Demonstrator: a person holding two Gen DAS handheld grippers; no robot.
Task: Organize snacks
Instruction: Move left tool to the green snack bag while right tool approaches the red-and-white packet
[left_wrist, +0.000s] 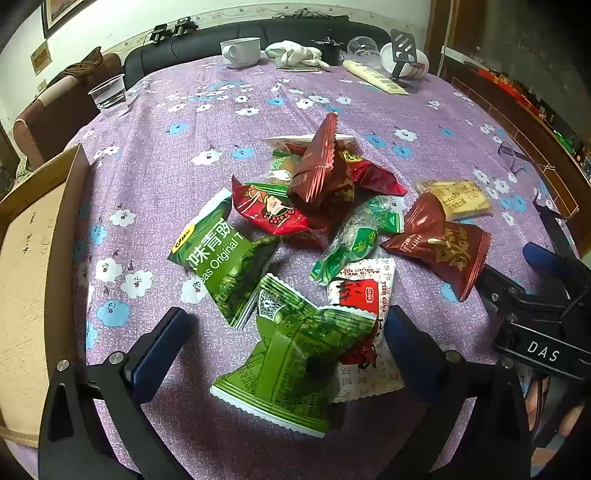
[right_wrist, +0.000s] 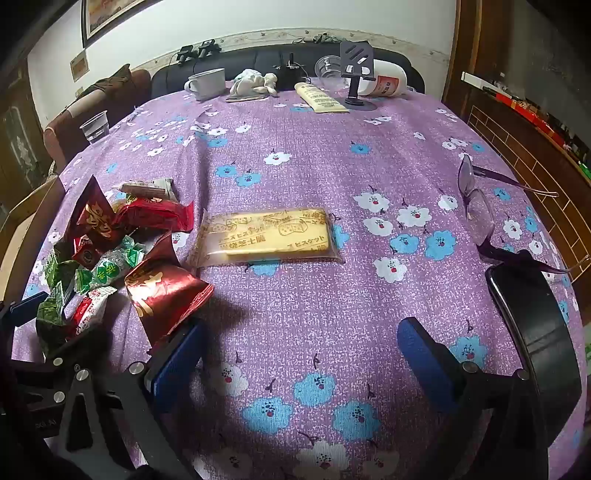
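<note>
A heap of snack packets lies on the purple flowered tablecloth (left_wrist: 184, 155). In the left wrist view my left gripper (left_wrist: 284, 339) is open, its blue pads on either side of a crumpled green packet (left_wrist: 295, 362) without pressing it. A second green pea packet (left_wrist: 221, 258), a red-and-white packet (left_wrist: 360, 295) and dark red packets (left_wrist: 321, 166) lie beyond. In the right wrist view my right gripper (right_wrist: 303, 354) stands open over bare cloth. A yellow biscuit packet (right_wrist: 267, 236) lies ahead of it, and a shiny red packet (right_wrist: 166, 288) is by its left finger.
A cardboard box (left_wrist: 29, 258) stands at the table's left edge. Purple glasses (right_wrist: 480, 210) and a dark phone (right_wrist: 532, 317) lie at the right. At the back are a white mug (right_wrist: 207, 83), a plastic cup (right_wrist: 94, 127), a phone stand (right_wrist: 356, 74) and a cream tube (right_wrist: 321, 98).
</note>
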